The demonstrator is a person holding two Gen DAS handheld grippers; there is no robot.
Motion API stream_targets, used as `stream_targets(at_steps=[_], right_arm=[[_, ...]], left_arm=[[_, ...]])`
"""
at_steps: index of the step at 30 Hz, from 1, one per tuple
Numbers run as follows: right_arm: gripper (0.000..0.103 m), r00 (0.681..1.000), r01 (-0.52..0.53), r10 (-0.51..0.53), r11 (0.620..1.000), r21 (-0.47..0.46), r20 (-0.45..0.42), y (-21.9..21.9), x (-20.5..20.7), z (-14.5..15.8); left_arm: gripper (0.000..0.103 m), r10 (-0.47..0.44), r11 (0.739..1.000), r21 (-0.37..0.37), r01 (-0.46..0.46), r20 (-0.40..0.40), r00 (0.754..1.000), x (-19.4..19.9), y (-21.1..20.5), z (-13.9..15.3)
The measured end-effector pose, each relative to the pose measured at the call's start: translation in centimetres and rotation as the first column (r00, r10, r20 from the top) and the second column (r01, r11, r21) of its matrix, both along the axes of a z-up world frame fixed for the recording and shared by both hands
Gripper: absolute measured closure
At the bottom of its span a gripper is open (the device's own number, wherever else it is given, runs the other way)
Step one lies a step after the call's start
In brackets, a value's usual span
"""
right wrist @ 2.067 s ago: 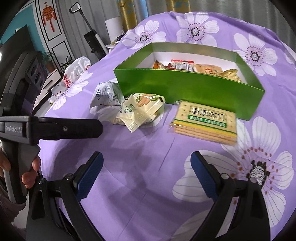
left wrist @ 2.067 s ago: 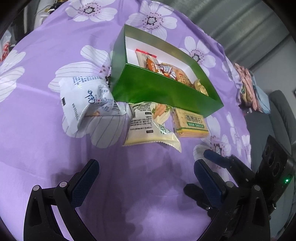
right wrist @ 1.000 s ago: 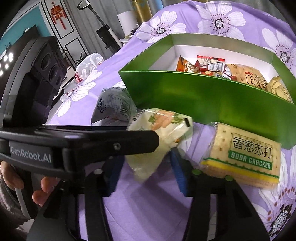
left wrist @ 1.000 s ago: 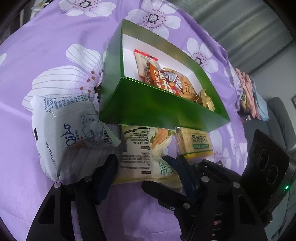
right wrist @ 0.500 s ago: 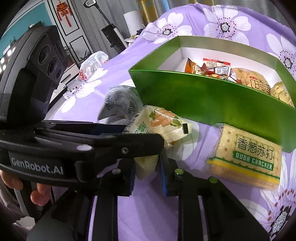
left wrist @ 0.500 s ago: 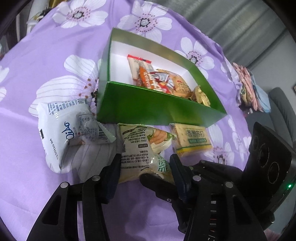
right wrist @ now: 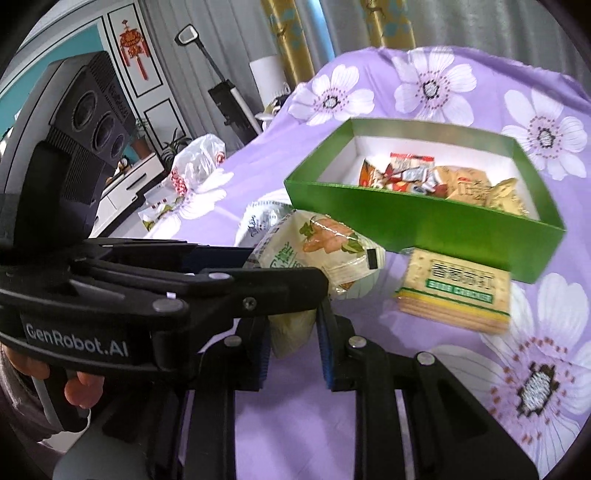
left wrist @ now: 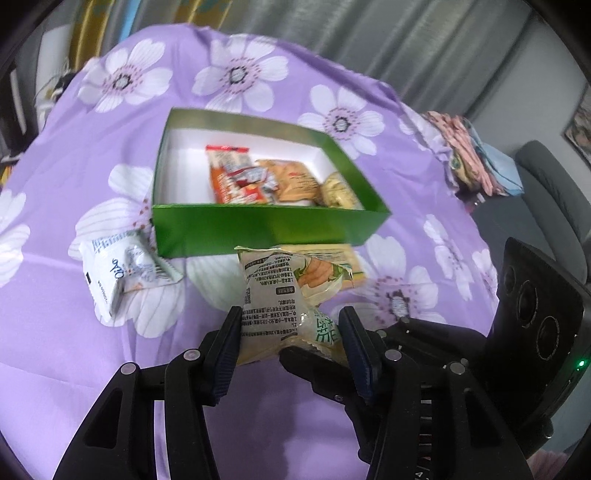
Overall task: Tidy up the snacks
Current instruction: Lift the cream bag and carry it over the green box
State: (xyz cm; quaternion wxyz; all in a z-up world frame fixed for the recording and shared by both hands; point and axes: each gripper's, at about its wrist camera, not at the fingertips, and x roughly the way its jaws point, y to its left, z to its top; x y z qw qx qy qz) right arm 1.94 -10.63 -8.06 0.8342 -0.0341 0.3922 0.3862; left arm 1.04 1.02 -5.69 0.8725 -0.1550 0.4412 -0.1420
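Left gripper (left wrist: 291, 334) and right gripper (right wrist: 291, 338): both pinch one pale yellow-green plastic snack packet (left wrist: 284, 291), held raised in front of the green cardboard box (left wrist: 258, 229). Packet's lower end hidden between pads. Crinkled wrapper, printed text, orange picture. Soda cracker pack (right wrist: 458, 291) lies on purple flowered cloth (right wrist: 424, 406).

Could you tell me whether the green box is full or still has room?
Still has room: the green box holds snacks on its right side only; white floor shows on the left.

wall: teal with framed panels (right wrist: 155, 81) | curtains: grey (left wrist: 406, 40), gold-patterned (right wrist: 384, 22) | furniture: grey armchair (left wrist: 554, 184), white cabinet (right wrist: 125, 184) | cloth: purple floral tablecloth (left wrist: 74, 177)
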Motion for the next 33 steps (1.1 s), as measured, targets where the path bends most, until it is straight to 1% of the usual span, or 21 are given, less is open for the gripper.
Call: stream_targets(at_steps=[2,10,15,19,22,26,33], right_arm=[[0.08,1.0,0.009,-0.009,1.0,0.001,0.027,-0.6,-0.9,1.0],[0.08,0.996,0.033,-0.036,0.999,0.033,0.085,-2.6,-3.5,3.5],[0.08,0.991,0.037,-0.044,0.998,0.052,0.125,-3.6,-5.7,5.1],[0.08,0.985,0.041,-0.049,0.998,0.057,0.163,-4.2,-7.4,6.2],[0.081,0.982,0.039,-0.047,0.998,0.049,0.184,-4.4,-8.1,6.7],[0.081,0.98,0.047,-0.058,0.997,0.06,0.189,-4.8,-8.6,6.9],[0.081,0.977,0.057,-0.072,0.995,0.079,0.203,-4.7,-8.0,7.3]], left_arm=[[0.05,-0.01,1.0,0.005,0.01,0.02,1.0,-0.6,-0.6,0.8],[0.05,-0.04,0.998,0.045,0.036,0.089,0.995,-3.6,-2.5,3.7],[0.05,-0.049,0.997,0.071,0.041,0.121,0.991,-5.5,-3.6,5.0],[0.05,-0.055,0.997,0.065,0.046,0.151,0.987,-6.9,-4.1,6.0],[0.05,-0.06,0.997,0.066,0.05,0.166,0.984,-7.6,-4.4,6.4],[0.05,-0.064,0.996,0.07,0.053,0.174,0.983,-7.9,-4.6,6.6],[0.05,-0.06,0.996,0.077,0.045,0.201,0.978,-7.7,-4.9,7.6]])
